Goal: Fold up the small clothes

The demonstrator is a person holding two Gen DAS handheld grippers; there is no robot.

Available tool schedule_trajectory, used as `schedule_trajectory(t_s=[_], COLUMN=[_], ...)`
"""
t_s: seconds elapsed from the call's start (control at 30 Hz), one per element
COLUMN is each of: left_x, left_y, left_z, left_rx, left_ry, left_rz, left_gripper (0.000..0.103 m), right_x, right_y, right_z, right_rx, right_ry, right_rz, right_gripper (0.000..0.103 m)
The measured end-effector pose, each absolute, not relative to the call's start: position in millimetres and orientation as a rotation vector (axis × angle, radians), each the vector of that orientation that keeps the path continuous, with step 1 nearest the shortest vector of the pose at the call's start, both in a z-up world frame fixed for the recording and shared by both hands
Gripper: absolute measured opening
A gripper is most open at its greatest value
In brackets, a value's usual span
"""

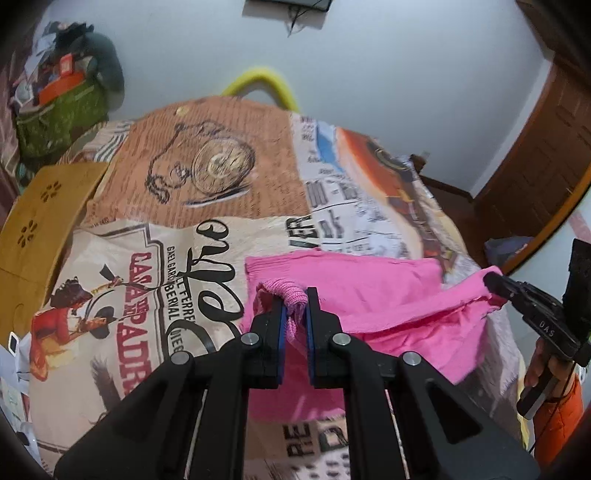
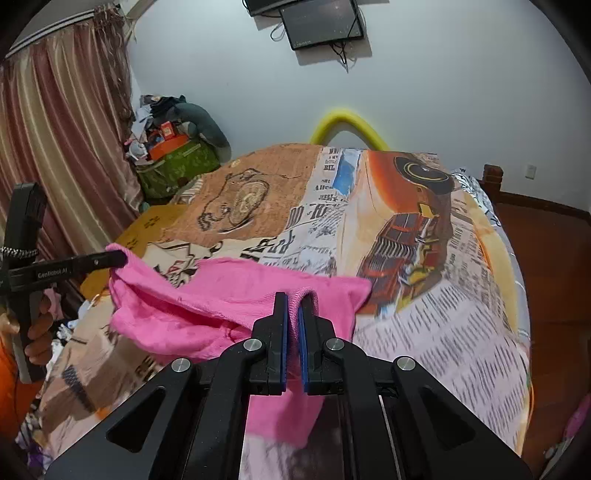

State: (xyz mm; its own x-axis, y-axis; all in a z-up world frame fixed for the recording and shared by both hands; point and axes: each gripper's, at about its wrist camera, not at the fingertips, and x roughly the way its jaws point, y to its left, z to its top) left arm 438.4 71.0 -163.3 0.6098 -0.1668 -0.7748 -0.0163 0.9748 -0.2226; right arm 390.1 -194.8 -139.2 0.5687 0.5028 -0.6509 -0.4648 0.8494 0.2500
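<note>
Plainly, much of the pink garment (image 1: 373,295) is hanging out of sight: its lower part is dropping behind the black arms of both tongs, so its cut and full outline cannot be made out, and the right side of the right wrist view is smearing into blur. The wall screen (image 2: 321,22) is being cut off at the top of both views. On the bed cover (image 1: 207,177), parts of words are showing, among them "FERRE" and "BERNAL", while the newsprint columns are too blurred to read. The right tongs (image 1: 493,282) are carrying the letters "DAS" on their body, and the left tongs (image 2: 118,258) are bearing "GenRobot.AI" along their side. The garment is hanging stretched between the two tongs above the bed, its far flap lying on the cover. The left tongs are pinching nearly closed on one ribbed corner of it, and the right tongs are pressing fully closed on the other, the fabric bunching over their fingertips. A hand (image 2: 37,332) is gripping each handle.
</note>
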Motion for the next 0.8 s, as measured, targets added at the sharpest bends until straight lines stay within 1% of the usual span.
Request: schedule_trajectory(t_s=[0.2, 0.4, 0.5, 0.53, 0.57, 0.6, 0.63, 0.7, 0.73, 0.77, 0.8], left_x=[481, 501, 497, 495, 493, 490, 486, 479, 472, 467, 463], left_y=[85, 91, 93, 93, 93, 94, 95, 94, 94, 92, 91], left_z=[-206, -237, -236, -233, -230, -224, -217, -205, -196, -191, -187], left_rx=[-0.26, -0.301, -0.283, -0.271, -0.261, -0.251, -0.242, -0.23, -0.22, -0.215, -0.211], left_ry=[0.995, 1.054, 1.037, 1.028, 1.018, 1.007, 0.994, 0.976, 0.964, 0.951, 0.943], left_rz=[-0.055, -0.043, -0.029, -0.021, -0.015, -0.011, -0.016, -0.03, -0.037, -0.045, -0.052], left_gripper=[0.008, 0.011, 0.022, 0.028, 0.031, 0.031, 0.032, 0.035, 0.041, 0.048, 0.05], right_x=[428, 449, 445, 442, 442, 441, 438, 436, 433, 428, 423], right_y=[-186, -182, -182, -185, -186, -188, -191, -193, -195, -197, -199], right_z=[-166, -198, -200, -196, -194, -191, -184, -175, -169, -161, -155], right_rx=[0.052, 0.055, 0.054, 0.061, 0.066, 0.07, 0.07, 0.054, 0.046, 0.041, 0.041], right_ry=[0.839, 0.929, 0.933, 0.931, 0.928, 0.923, 0.913, 0.877, 0.852, 0.826, 0.805], right_rz=[0.542, 0.509, 0.512, 0.514, 0.514, 0.513, 0.515, 0.497, 0.494, 0.497, 0.502], right_gripper=[0.004, 0.005, 0.006, 0.007, 0.008, 0.009, 0.011, 0.023, 0.033, 0.04, 0.041])
